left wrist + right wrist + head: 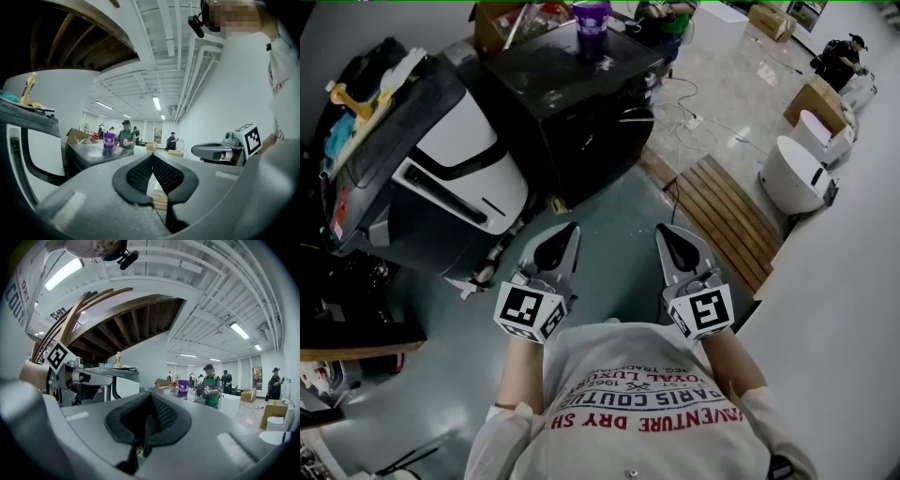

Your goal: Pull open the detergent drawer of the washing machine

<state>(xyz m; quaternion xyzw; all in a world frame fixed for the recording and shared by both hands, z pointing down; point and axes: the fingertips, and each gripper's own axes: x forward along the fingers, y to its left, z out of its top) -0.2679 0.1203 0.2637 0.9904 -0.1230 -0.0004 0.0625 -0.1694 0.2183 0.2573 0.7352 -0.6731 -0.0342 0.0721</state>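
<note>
The washing machine (464, 155), white with a dark top and black trim, stands at the left of the head view, and I cannot make out its detergent drawer. My left gripper (565, 230) and right gripper (665, 230) are held level side by side in front of the person's chest, well short of the machine. Both are shut with nothing between the pads. In the left gripper view the left gripper (153, 155) points past the machine's white front (41, 154). The right gripper (150, 397) faces the room, with the left gripper (89, 376) at its left.
A black cabinet (581, 103) with a purple cup (592, 17) on top stands right of the washer. A wooden slatted platform (722, 211) lies ahead on the right, with white round appliances (795, 174) beyond. Clutter lies on the washer's top (356, 108). Several people stand at the back (209, 383).
</note>
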